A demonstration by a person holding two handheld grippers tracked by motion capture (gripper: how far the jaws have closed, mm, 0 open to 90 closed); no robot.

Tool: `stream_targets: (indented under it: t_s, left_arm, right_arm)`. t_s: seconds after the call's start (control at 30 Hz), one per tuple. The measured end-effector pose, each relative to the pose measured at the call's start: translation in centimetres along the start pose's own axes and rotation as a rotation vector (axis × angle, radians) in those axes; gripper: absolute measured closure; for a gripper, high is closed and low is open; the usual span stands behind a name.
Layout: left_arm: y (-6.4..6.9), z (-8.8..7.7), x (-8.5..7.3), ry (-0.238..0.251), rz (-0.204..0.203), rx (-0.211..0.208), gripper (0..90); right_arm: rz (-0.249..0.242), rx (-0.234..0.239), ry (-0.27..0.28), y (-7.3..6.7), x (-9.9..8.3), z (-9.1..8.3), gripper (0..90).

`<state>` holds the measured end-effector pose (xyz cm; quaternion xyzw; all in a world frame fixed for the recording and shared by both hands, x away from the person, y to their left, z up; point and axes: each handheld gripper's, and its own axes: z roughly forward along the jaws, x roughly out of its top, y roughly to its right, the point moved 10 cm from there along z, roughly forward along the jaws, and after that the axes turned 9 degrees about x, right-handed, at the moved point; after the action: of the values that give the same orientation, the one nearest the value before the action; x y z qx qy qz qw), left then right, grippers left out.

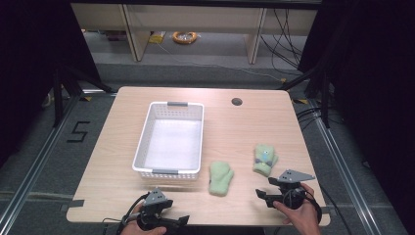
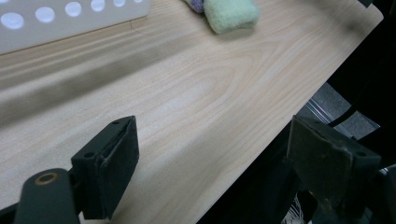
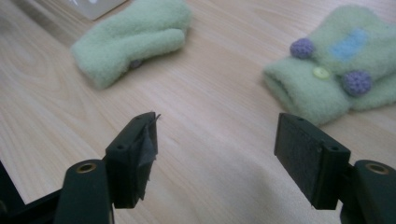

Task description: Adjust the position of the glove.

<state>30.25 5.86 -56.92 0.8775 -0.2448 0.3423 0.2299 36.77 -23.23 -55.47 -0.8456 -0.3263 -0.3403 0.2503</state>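
Two light green mittens lie on the wooden table [image 1: 244, 127], right of a white perforated basket [image 1: 169, 139]. The plain-side mitten [image 1: 219, 177] [image 3: 130, 42] is nearer the basket. The other mitten [image 1: 265, 159] [image 3: 336, 70] shows purple knobs and a blue patch. My right gripper [image 1: 268, 188] [image 3: 217, 121] is open just in front of both mittens, touching neither. Near the table's front edge, below the basket, my left gripper [image 1: 177, 221] [image 2: 212, 128] is open over bare wood, with one jaw past the edge. Farther off in the left gripper view are the basket wall [image 2: 70, 18] and a mitten [image 2: 231, 14].
The basket holds nothing. A round cable hole [image 1: 237, 102] is at the table's back right. The table's front edge [image 2: 261, 144] runs close under my left gripper. Dark frame rails flank the table, and an orange cable coil [image 1: 184, 36] lies on the floor beyond.
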Motion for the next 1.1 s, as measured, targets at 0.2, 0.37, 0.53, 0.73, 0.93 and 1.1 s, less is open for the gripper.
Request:
stream_targets:
  t_s: [0.2,0.37,0.53,0.73,0.93,1.1]
  left_arm:
    - [0.6,0.1,0.5,0.025,-0.011,-0.005,16.9]
    - [1.4,0.4,1.5,0.048,0.015,-0.014,19.0]
    - [2.6,1.4,2.7,0.040,0.055,-0.025,22.1]
    - [3.5,2.9,4.3,0.030,0.079,-0.043,28.3]
    - [3.4,4.6,5.4,0.026,0.074,-0.042,33.2]
    - [4.1,6.0,5.6,-0.005,0.112,-0.022,36.8]
  right_arm:
    - [-0.022,0.042,0.005,-1.0,0.8,0.4,36.9]
    - [-0.081,0.050,0.015,-1.5,2.5,0.7,40.8]
    - [-0.146,0.059,0.010,-1.7,4.5,1.3,43.2]
    - [-0.169,0.091,0.012,-1.9,7.1,3.2,45.7]
    - [-0.182,0.130,-0.027,-2.2,8.4,5.4,48.6]
    - [-0.188,0.152,-0.078,-2.0,9.1,7.7,54.2]
